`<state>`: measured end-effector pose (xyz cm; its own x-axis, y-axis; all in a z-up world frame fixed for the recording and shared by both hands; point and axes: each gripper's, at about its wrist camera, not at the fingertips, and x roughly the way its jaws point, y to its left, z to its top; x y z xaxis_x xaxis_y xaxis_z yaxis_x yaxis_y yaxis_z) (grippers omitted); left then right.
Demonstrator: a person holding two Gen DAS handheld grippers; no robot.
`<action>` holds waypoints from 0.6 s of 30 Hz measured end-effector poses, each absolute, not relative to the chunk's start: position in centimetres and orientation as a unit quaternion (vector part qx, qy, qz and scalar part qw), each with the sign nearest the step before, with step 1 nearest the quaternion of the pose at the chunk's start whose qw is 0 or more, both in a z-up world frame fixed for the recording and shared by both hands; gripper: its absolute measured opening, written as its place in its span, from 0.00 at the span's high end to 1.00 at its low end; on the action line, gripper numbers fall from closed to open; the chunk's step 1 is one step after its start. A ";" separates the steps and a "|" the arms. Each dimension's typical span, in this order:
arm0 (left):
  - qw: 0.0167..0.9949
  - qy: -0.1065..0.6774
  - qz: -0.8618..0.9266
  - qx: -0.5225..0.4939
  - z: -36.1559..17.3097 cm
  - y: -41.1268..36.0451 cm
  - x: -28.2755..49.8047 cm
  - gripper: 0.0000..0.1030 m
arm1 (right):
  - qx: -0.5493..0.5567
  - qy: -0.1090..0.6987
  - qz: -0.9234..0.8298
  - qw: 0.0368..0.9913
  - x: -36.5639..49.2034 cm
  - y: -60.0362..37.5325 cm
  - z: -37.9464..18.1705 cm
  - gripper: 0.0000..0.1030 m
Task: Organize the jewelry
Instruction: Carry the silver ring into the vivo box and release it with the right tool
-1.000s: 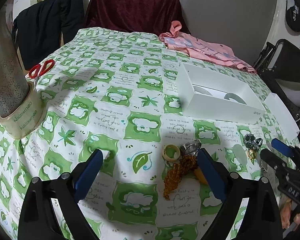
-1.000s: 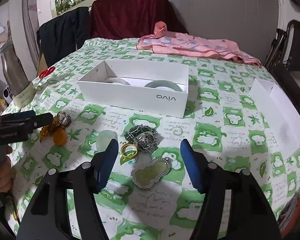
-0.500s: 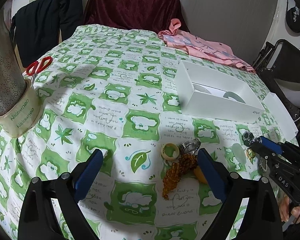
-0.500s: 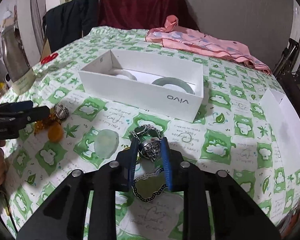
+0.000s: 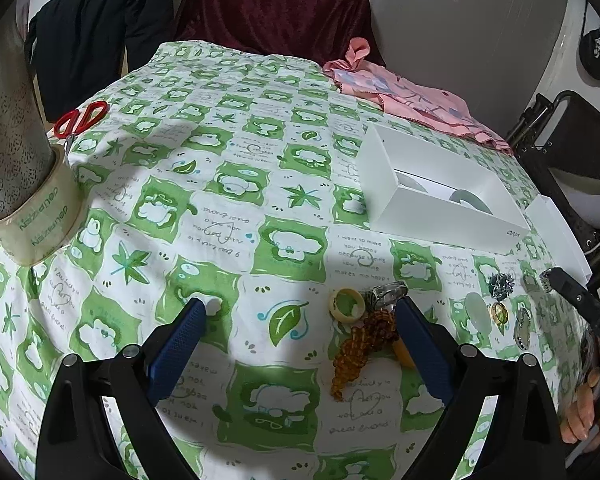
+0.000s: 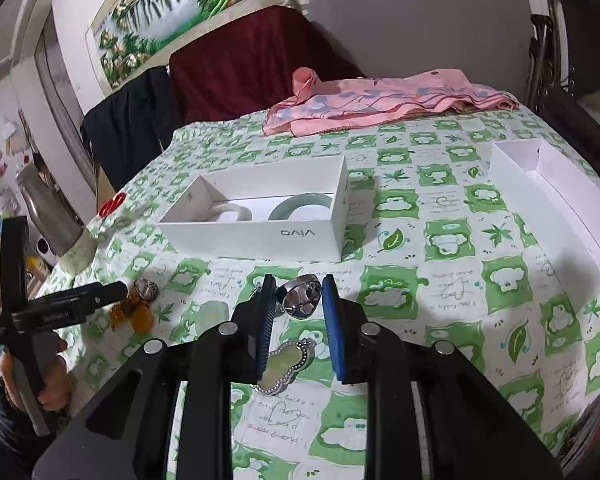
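Between the blue pads of the right hand-held gripper [image 6: 296,300], a silver ring [image 6: 302,300] sits pinched, lifted off the cloth. Directly below it lies a gourd-shaped pendant [image 6: 286,364], pale green in a studded silver frame. The left hand-held gripper [image 5: 300,316] hovers with fingers spread wide and nothing between them; just ahead lie a cream ring [image 5: 346,305], a silver band [image 5: 388,292] and an amber bead strand [image 5: 360,344]. Further right, a dark ornate cluster [image 5: 501,285] and a small gold ring [image 5: 499,314].

The counter [image 6: 440,208] wears a green-and-white checked cloth with leaf and cloud prints. The white box [image 6: 260,236], open, holds two pale bangles [image 6: 304,208]; its lid [image 6: 560,196] lies well apart, right. Pink fabric [image 6: 380,108] is bunched at the far edge. Left edge: red scissors [image 5: 82,118], tape roll [image 5: 36,224] around a steel flask [image 5: 4,120]. Beyond: maroon-draped chair [image 6: 252,60], landscape picture [image 6: 168,8] on the wall.
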<state>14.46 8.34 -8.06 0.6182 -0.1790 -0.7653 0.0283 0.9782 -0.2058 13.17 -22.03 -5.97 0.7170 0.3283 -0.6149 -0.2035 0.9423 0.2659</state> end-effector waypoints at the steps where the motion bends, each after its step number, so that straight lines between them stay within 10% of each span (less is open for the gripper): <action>1: 0.896 0.433 -0.058 -0.086 -8.1 8.3 14.5 0.09 | 0.093 0.345 0.141 0.923 13.1 -22.2 -5.9 0.78; 11: 0.909 0.406 -0.079 -0.044 -7.3 6.4 13.5 0.10 | 0.072 0.373 0.102 0.919 13.8 -22.2 -7.2 0.78; 18: 0.915 0.390 -0.097 0.025 -7.3 3.5 13.1 0.30 | 0.061 0.376 0.103 0.919 13.8 -21.7 -7.5 0.78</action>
<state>13.10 3.53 -7.25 0.6771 -0.1576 -0.7188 0.1960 0.9801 -0.0302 13.85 -21.74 -7.54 0.6954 0.2348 -0.6791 -0.1426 0.9714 0.1898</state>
